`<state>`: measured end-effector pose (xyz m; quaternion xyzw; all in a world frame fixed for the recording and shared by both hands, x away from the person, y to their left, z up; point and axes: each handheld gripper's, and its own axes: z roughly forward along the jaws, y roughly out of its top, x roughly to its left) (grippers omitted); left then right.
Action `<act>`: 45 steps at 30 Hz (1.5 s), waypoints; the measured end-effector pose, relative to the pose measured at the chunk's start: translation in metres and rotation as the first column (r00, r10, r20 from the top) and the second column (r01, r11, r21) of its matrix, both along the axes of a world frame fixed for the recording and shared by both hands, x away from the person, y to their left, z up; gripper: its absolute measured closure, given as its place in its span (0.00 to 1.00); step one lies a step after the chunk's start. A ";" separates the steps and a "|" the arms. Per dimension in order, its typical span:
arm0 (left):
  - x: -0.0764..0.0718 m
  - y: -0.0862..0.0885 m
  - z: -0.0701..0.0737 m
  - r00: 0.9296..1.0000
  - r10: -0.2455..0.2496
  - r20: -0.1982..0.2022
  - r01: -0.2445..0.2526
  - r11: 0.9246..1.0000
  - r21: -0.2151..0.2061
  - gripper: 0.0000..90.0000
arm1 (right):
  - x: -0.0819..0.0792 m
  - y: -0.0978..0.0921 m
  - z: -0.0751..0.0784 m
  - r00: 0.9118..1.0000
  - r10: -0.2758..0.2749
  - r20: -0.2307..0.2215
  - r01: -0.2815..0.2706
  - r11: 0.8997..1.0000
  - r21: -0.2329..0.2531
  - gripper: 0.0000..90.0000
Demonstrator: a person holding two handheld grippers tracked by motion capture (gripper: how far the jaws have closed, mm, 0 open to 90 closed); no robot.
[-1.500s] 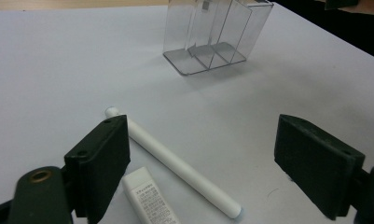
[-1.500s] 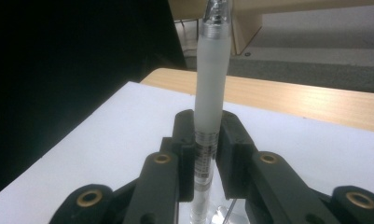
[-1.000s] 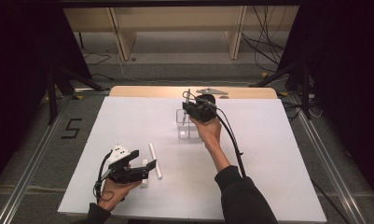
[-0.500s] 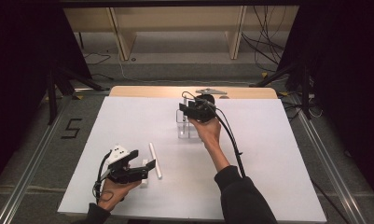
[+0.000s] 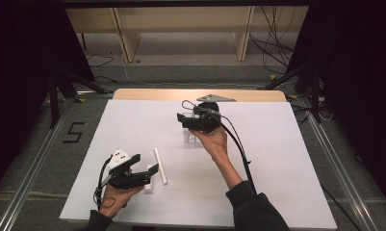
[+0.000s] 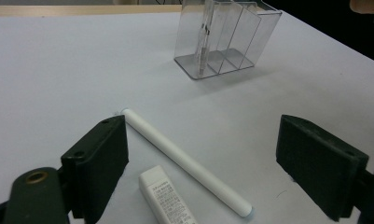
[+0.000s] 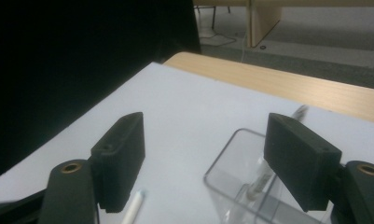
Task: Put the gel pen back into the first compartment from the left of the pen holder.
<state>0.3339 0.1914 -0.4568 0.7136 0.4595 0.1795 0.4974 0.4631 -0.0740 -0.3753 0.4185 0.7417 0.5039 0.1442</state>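
Note:
A clear plastic holder (image 5: 189, 135) with several compartments stands mid-table, and a thin pen (image 6: 202, 46) is upright in one end compartment. My right gripper (image 5: 183, 119) hovers just above the holder (image 7: 240, 186), open and holding nothing; the pen (image 7: 263, 181) shows below its jaws. A white stick (image 5: 160, 165) and a white eraser (image 5: 148, 185) lie near the front left. My left gripper (image 5: 145, 165) sits low beside them, open, with the stick (image 6: 184, 158) and eraser (image 6: 166, 198) lying between its spread jaws (image 6: 201, 128), untouched.
The white table top (image 5: 277, 159) has bare room on the right and far left. A wooden strip (image 5: 147, 94) runs along its far edge. A cable (image 5: 241, 154) trails from the right gripper along the forearm. Dark floor surrounds the table.
The right gripper has drifted slightly nearer and lower over the clear holder. The left gripper, stick and eraser have stayed put.

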 end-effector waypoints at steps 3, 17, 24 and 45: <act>-0.001 0.001 0.000 1.000 0.004 0.001 -0.004 1.000 0.005 0.18 | -0.008 0.006 -0.001 1.000 0.030 -0.004 -0.030 1.000 -0.009 0.33; 0.001 0.011 -0.001 0.998 0.055 0.002 -0.055 0.998 0.009 0.18 | -0.022 0.027 -0.019 0.997 0.073 -0.030 -0.075 0.993 -0.090 0.29; 0.003 0.016 -0.001 0.996 0.089 0.002 -0.089 0.996 0.008 0.18 | -0.027 0.034 -0.028 0.994 0.100 -0.050 -0.105 0.989 -0.104 0.28; 0.006 0.025 -0.003 0.990 0.143 -0.004 -0.143 0.990 0.006 0.18 | -0.041 0.058 -0.049 0.979 0.166 -0.115 -0.182 0.973 -0.142 0.25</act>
